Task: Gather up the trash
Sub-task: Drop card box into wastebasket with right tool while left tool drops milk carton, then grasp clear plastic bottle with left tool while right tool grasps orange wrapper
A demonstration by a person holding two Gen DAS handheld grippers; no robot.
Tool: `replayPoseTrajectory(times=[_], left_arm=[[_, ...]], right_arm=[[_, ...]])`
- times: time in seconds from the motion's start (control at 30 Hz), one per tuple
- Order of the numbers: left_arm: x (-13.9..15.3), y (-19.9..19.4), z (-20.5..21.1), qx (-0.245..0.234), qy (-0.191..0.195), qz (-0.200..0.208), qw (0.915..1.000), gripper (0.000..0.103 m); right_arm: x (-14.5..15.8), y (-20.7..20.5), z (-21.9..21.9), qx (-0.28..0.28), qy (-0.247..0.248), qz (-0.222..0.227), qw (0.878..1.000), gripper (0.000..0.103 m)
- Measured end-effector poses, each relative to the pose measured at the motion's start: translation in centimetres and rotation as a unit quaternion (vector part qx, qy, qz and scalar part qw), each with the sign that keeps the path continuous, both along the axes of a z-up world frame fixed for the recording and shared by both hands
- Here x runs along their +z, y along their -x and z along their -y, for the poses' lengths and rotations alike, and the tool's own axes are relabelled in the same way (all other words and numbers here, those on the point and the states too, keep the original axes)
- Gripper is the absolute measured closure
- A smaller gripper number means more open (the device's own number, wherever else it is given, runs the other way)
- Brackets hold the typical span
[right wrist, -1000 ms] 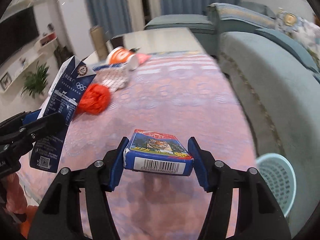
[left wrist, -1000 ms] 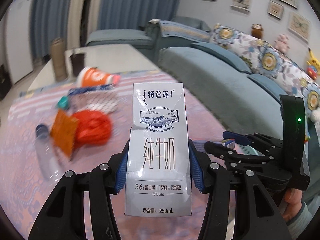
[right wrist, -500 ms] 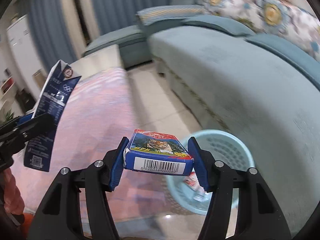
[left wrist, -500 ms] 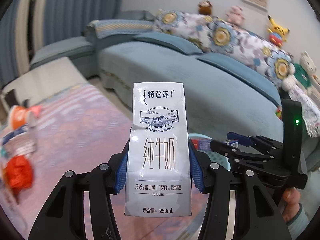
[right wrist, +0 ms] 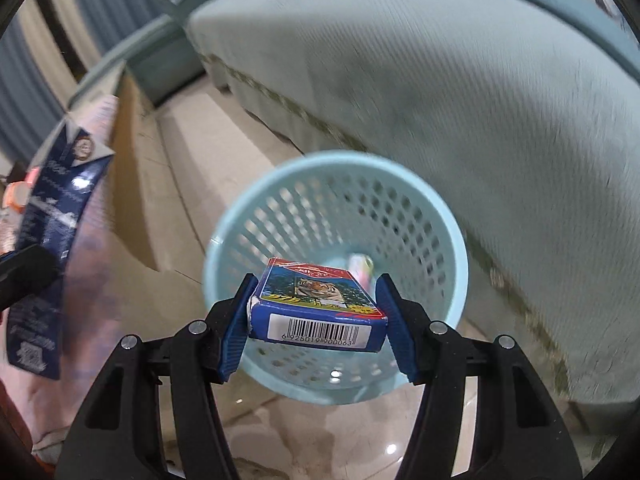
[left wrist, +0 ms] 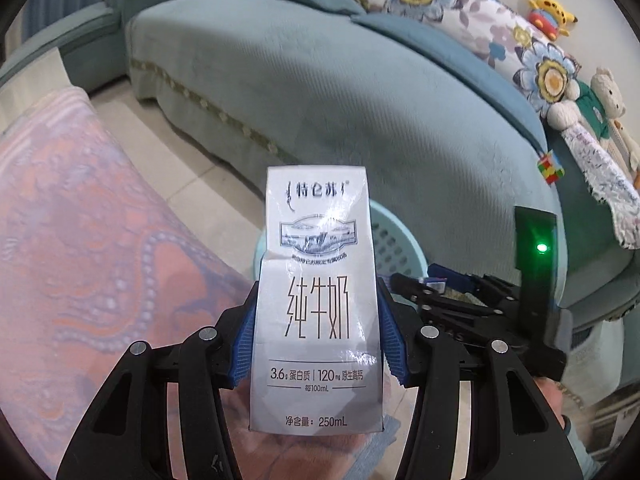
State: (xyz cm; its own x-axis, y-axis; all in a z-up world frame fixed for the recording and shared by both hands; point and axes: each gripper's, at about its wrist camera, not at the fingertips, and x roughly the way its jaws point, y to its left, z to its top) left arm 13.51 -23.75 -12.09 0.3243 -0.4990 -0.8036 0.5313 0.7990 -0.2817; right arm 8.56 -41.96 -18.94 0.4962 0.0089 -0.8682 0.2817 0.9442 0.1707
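In the left wrist view, the milk carton is held upright between the left gripper pads; the cluttered table seen a second ago is replaced by sofa and basket, so drop-off is judged near

In the right wrist view, the small blue box is clamped by the right gripper above the basket's mouth; something blurred, perhaps trash, lies inside, nothing blocking

Your left gripper is clamping its load upright; your right gripper is gripping too, tilting steeply downward.
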Motion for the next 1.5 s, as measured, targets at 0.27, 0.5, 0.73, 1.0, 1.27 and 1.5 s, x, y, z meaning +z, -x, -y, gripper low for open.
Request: replayPoseTrajectory(times=[0.27, 0.5, 0.73, 1.0, 1.27, 1.5], left_arm=[[-0.9, 0.1, 0.4, -0.01, -0.006, -0.009, 0.9999, 0.042], [0.8, 0.6, -1.5, 0.006, 0.004, -0.003, 1.0, 0.042], [4.5, 2.9, -5.9, 0.043, 0.018, 0.022, 0.9987, 0.041], [9.6, 6.6, -16.0, 0.147, 0.037, 0.077, 0.9855, 0.026], [11.4, 10.7, -30.8, 0.346, -0.001, 0.124, 0.9298, 0.025], [9.4, 11.2, -39.9, 0.463, -0.052, 0.113, 0.8779, 0.025]], right_arm=[[-3.7, -1.0, 2.1, -0.035, -0.028, -0.041, 0.998, 0.046], [-0.8, -0.2, 1.4, -0.031, -0.022, -0.014, 0.999, 0.046], [4.3, 1.8, -1.8, 0.002, -0.013, 0.046, 0.999, 0.046], [12.6, 3.0, -12.2, 0.116, 0.005, 0.147, 0.982, 0.046], [17.1, 2.7, -26.6, 0.27, 0.003, 0.204, 0.941, 0.046], [17.5, 0.4, -37.9, 0.384, -0.004, 0.212, 0.899, 0.051]])
